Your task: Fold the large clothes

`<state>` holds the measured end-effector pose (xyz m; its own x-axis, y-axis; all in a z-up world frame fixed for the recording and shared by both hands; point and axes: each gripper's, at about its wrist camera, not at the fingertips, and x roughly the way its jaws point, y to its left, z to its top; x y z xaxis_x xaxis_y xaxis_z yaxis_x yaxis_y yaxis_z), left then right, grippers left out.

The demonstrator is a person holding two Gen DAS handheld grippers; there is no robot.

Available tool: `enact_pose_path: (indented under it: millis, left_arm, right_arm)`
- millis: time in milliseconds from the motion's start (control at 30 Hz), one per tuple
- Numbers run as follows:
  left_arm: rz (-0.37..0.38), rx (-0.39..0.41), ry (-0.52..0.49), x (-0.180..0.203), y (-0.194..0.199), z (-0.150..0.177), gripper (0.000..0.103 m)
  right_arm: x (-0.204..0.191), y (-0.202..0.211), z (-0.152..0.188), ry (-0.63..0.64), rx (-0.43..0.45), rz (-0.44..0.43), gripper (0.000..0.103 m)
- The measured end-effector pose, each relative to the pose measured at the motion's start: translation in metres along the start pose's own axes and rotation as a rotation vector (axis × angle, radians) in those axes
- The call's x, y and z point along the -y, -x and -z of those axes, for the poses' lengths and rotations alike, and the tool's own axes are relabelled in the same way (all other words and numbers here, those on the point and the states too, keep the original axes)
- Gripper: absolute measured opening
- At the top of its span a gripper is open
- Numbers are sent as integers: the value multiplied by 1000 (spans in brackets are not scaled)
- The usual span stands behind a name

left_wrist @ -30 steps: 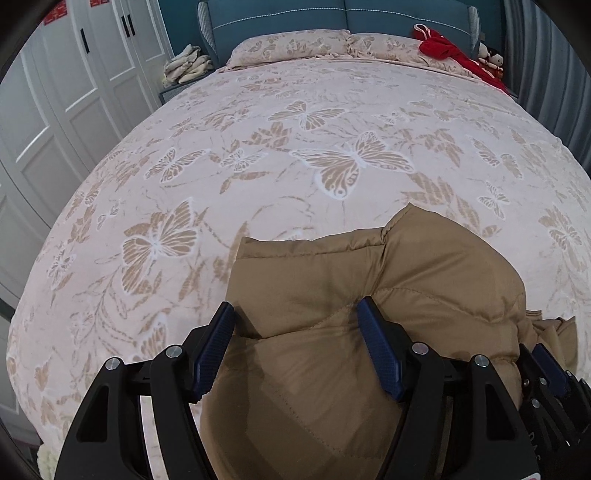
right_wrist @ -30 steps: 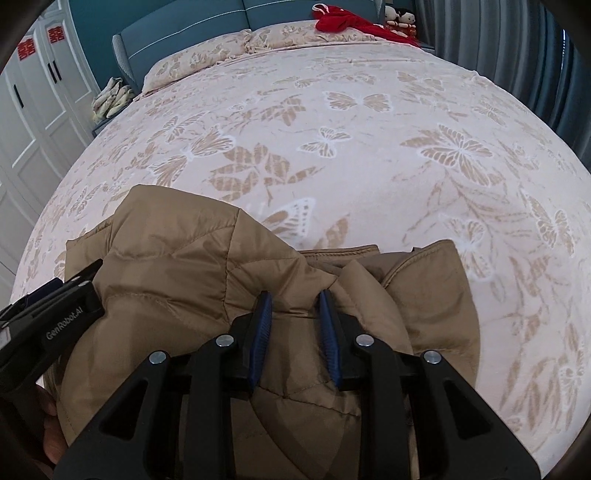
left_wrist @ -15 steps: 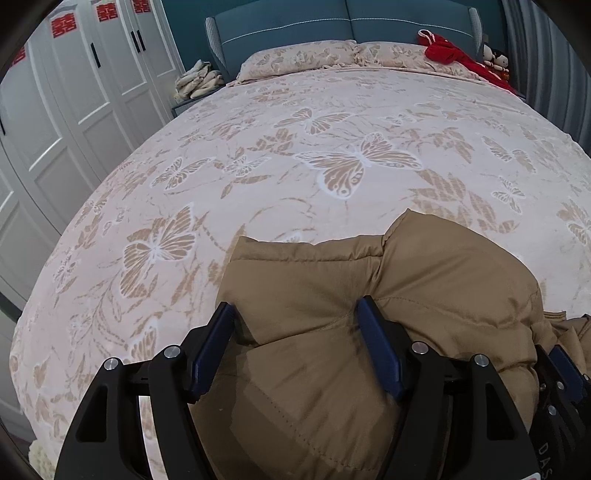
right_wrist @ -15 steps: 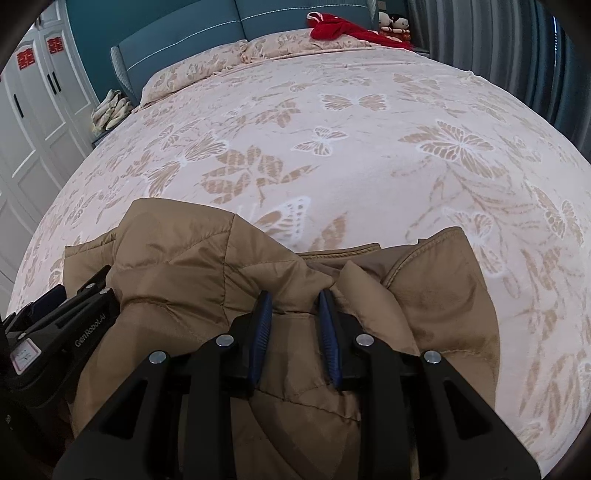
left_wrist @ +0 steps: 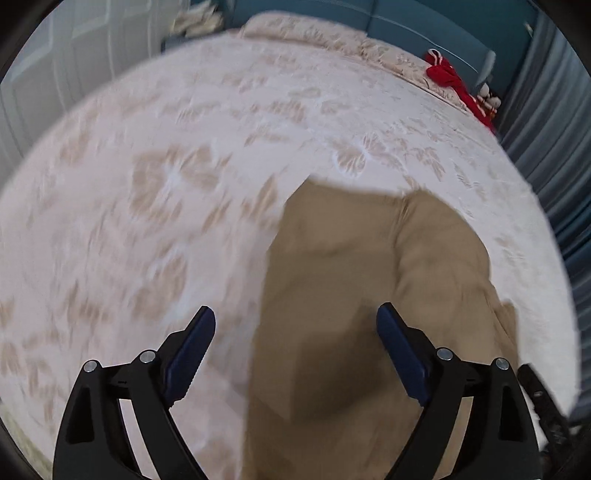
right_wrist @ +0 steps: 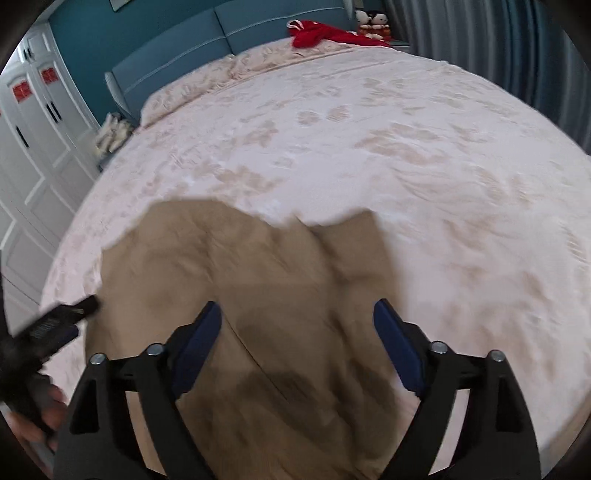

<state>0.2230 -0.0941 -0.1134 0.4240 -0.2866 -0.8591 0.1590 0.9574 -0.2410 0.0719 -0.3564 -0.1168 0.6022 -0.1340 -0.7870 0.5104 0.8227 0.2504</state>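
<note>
— Item one?
— Tan padded jacket (left_wrist: 354, 295), quilted, lying bunched on the bed (left_wrist: 155, 192) at its near end. Both views are smeared by blur, so the seams and folds barely read. In the right wrist view the jacket (right_wrist: 258, 280) spreads wide under the tool, its far edge uneven.

— Item two, the tools?
— Left gripper (left_wrist: 295, 332): black frame, blue fingers (left_wrist: 192, 347) set wide apart, nothing between them but air. It hangs over the jacket's left edge, one finger over the bedspread, the other over tan cloth. Whether it touches the fabric, I cannot tell.
— And the other?
— Right gripper (right_wrist: 297, 328): same make, fingers (right_wrist: 397, 343) likewise spread wide, holding nothing, poised over the middle of the jacket. The left tool's black body shows at the lower left of that view, with a bit of the hand (right_wrist: 48, 410) that carries it.

— Surroundings?
— Bedspread cream with beige butterfly print. Teal headboard (right_wrist: 177, 70) at the far end, pillows (left_wrist: 317, 33) in matching print against it. Red garment (right_wrist: 325, 33) on the far right corner of the bed, small plush toys (right_wrist: 371, 18) just beyond it. White wardrobe doors (right_wrist: 33, 122) with red decals to the left; grey-blue curtain (right_wrist: 491, 40) to the right.
</note>
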Motion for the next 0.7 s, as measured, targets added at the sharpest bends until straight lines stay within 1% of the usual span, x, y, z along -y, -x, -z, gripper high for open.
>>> enact_pose_path:
  millis: [67,100,133,167,233,300,367,400,433,500,567,600,633,667,700]
  left_arm:
    - [53,-62,54,-16,5,12,87]
    - [103,-105,89,-25,4,20,87]
    - [139,-137,113,-29,2,25,87]
    - [177,-162,137,-33,-1,31,87]
    - [259,-205,182,-38,-8,42,88]
    - [338,-236,214,-39,-17,50,90]
    - [406,-255,236,-36,-24,55,92]
    - [415,-255,235,-35,-25,56,94]
    - [419,-254,227,-33,-26,55,94]
    - [418,-241,205,-26,-23,52,93]
    - [406,-218,177,-21,-16,46,88]
    - [390,-190,136,-15,-11,41,86]
    - [368,-158,86,-9,-6,35,82]
    - [348,-122,39,-5,-1,28,79]
    - [338,-105,14,-4,1,21,78]
  right_arm:
    - [17,6,15,-30,-53,-16,83]
    - [26,6,24,-62,-91,-31,83]
    - [31,5,29,-82,-113,-53,83]
    - [36,1,38,-115,-141,-95,83]
    - [41,-8,51,-168,-190,-154,84]
    - [41,-15,59,-216,-203,-201,85]
    - [39,-19,64,-251,-188,-227,86]
    - [37,-21,65,-259,-181,-235,86]
    - [35,-23,65,-266,-178,-249,84]
    - [31,-25,65,-272,-179,-264,72]
    - [23,-26,62,-275,-179,-295,53]
    - [18,-27,59,-266,-176,-299,49]
    - [9,-27,57,-247,-173,-296,44]
    - [-2,-30,51,-217,-173,-283,41]
    - [-10,-34,47,-199,-171,-274,39]
